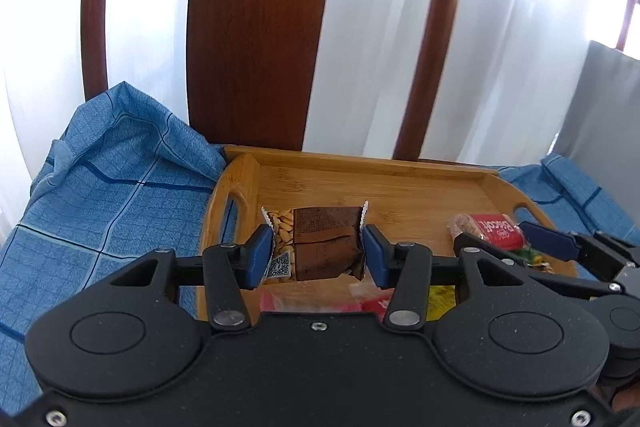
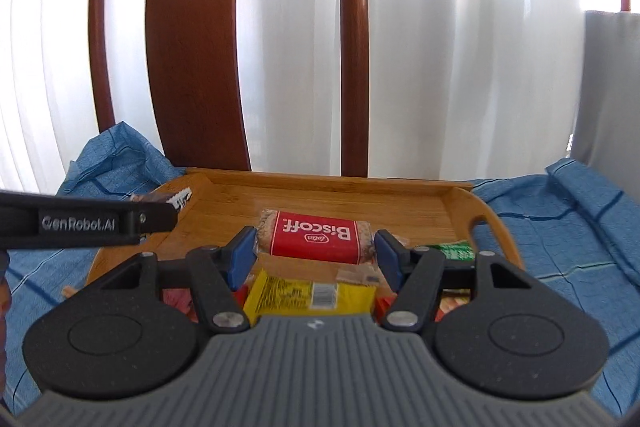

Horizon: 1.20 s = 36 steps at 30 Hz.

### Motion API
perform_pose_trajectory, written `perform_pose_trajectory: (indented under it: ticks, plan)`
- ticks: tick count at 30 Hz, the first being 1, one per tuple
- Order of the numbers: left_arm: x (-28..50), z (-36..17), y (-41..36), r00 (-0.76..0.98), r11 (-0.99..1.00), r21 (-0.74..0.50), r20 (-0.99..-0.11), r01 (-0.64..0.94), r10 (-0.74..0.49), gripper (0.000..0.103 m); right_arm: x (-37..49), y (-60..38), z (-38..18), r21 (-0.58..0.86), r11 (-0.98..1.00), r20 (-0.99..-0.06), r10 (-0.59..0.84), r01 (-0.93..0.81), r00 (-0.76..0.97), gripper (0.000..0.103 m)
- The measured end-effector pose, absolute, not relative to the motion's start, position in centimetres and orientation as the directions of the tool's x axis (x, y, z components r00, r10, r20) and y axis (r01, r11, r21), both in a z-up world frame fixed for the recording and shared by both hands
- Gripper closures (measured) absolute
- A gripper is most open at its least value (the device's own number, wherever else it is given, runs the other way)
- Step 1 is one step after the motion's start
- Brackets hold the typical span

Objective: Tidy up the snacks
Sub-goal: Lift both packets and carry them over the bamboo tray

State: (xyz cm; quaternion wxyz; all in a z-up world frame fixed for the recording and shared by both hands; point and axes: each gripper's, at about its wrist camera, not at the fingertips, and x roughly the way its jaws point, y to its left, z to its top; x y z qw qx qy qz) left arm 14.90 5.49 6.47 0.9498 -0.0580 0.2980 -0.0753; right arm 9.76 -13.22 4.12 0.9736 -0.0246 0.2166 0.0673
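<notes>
A bamboo tray point(image 2: 400, 199) filled mid-frame. At its centre, the right gripper point(image 2: 315, 253) spread its fingers around the Biscoff packet point(image 2: 315, 237). At the tray's left, the left gripper point(image 1: 316, 253) bracketed a brown nut packet point(image 1: 320, 243), contact unclear. Both looked light and crinkly; best gripped across the firm middle.

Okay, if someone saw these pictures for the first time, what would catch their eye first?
Probably the red Biscoff packet, lying on the bamboo tray between the right gripper fingers. Next, the brown nut packet, bracketed by the left gripper over the tray's left end. Behind both rises a dark wooden chair back against bright white curtains.
</notes>
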Motion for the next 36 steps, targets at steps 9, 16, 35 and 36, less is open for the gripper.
perform_pose_trajectory:
  ticks: [9, 16, 35, 36]
  plan:
    - [18.1, 4.6, 5.5, 0.780, 0.985, -0.141, -0.604, 0.096, -0.163, 0.056, 14.1, -12.4, 3.2, -0.010, 0.985, -0.506, 0.142, -0.171, 0.851, 0.036]
    - [19.4, 3.3, 5.3, 0.765, 0.989, -0.116, -0.628, 0.094, -0.146, 0.056, 15.3, -12.1, 2.1, -0.016, 0.987, -0.544, 0.126, -0.161, 0.830, 0.036]
    - [20.3, 2.0, 5.4, 0.754, 0.993, -0.070, -0.646, 0.099, -0.120, 0.055, 16.4, -11.2, 1.6, -0.073, 0.981, -0.560, 0.109, -0.181, 0.821, 0.034]
    - [20.3, 2.0, 5.4, 0.753, 0.993, -0.069, -0.646, 0.101, -0.122, 0.055, 16.3, -11.2, 1.6, -0.072, 0.981, -0.559, 0.111, -0.182, 0.822, 0.034]
